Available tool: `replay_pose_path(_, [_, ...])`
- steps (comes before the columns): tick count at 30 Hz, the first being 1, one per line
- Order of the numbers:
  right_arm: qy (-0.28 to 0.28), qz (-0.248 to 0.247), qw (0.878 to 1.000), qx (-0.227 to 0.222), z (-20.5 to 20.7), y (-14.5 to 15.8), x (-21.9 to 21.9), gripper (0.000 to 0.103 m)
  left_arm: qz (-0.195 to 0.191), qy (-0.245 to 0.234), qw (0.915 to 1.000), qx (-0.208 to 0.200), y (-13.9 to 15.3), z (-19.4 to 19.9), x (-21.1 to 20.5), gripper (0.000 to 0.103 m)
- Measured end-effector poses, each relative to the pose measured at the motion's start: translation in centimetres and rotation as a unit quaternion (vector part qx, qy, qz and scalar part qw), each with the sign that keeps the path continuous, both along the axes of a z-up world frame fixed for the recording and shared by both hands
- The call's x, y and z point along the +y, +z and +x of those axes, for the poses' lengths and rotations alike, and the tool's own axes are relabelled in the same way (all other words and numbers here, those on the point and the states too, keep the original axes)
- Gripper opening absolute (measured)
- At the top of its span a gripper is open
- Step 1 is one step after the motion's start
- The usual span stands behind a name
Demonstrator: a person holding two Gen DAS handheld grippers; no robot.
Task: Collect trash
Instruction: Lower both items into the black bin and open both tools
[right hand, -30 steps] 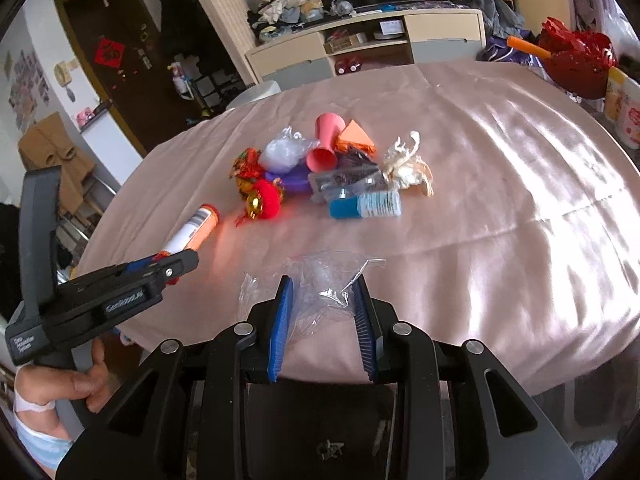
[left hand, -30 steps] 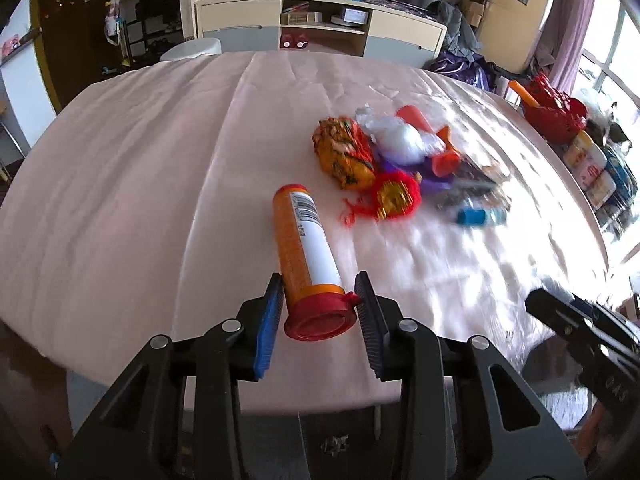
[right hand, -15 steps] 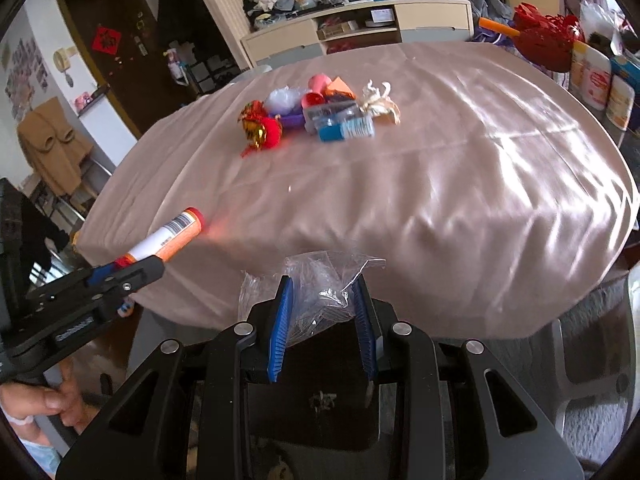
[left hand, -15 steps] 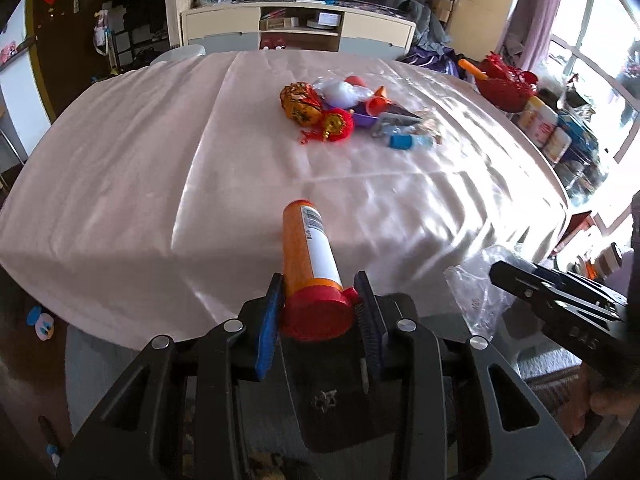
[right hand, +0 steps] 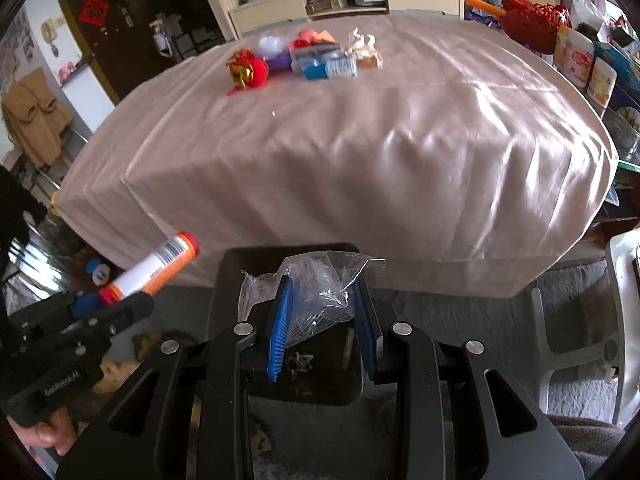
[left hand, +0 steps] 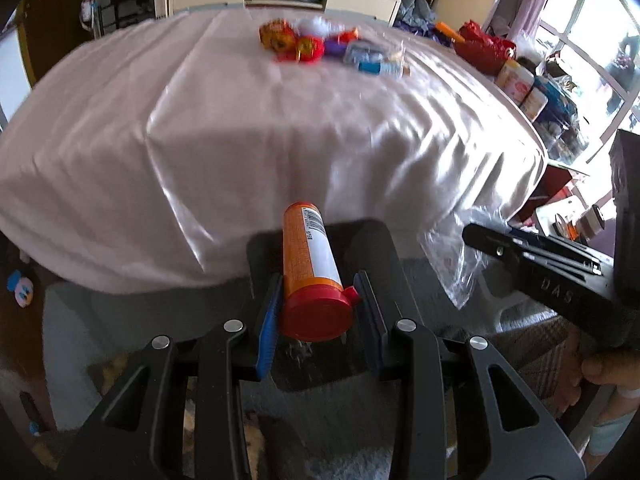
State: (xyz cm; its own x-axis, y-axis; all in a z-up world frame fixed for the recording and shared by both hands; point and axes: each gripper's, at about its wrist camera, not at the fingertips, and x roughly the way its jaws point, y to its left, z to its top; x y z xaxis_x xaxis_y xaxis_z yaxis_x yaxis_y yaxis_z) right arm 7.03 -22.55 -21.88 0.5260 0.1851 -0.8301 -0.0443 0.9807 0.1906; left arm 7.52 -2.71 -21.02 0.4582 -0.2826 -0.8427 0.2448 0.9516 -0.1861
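Observation:
My left gripper [left hand: 316,308] is shut on an orange tube with a red cap [left hand: 310,268], held off the table's near edge above a black bin [left hand: 320,240]. The tube also shows in the right wrist view [right hand: 156,268]. My right gripper [right hand: 322,320] is shut on a crumpled clear plastic bag [right hand: 316,284], also over the black bin [right hand: 288,256]. The bag shows in the left wrist view [left hand: 456,256]. A pile of trash [right hand: 304,56] lies far back on the table: red ornament, blue bottle, wrappers.
The table carries a pinkish cloth [right hand: 360,140] that hangs down its front. Jars [right hand: 576,60] and a red basket [right hand: 532,20] stand at the right. A white chair [right hand: 624,320] is at the right. A cabinet [right hand: 348,0] is behind.
Both grippers have pulled back and down from the table with the tube and the bag. They now hang over the black bin in front of the table.

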Motion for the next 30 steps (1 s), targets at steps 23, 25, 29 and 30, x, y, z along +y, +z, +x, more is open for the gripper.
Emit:
replay_pose_path(23, [-0.003, 0.032, 0.998, 0.055, 0.5, -4.8, 1.2, 0.045, -0.003, -0.019, 0.9969, 0.076, -6.2, -0.2, -0.5, 0.034])
replay_pose_path(25, [-0.005, 0.034, 0.998, 0.056, 0.5, -4.8, 1.1, 0.05, -0.003, -0.016, 0.9968, 0.079, -6.2, -0.1, -0.4, 0.038])
replay_pose_path(29, [-0.011, 0.04, 0.998, 0.056, 0.6, -4.7, 0.8, 0.058, -0.002, -0.012, 0.9971, 0.076, -6.1, 0.0, -0.3, 0.053])
replay_pose_path(30, [-0.013, 0.041, 0.998, 0.056, 0.6, -4.7, 0.7, 0.059, 0.0, -0.012, 0.9972, 0.074, -6.0, 0.0, -0.3, 0.054])
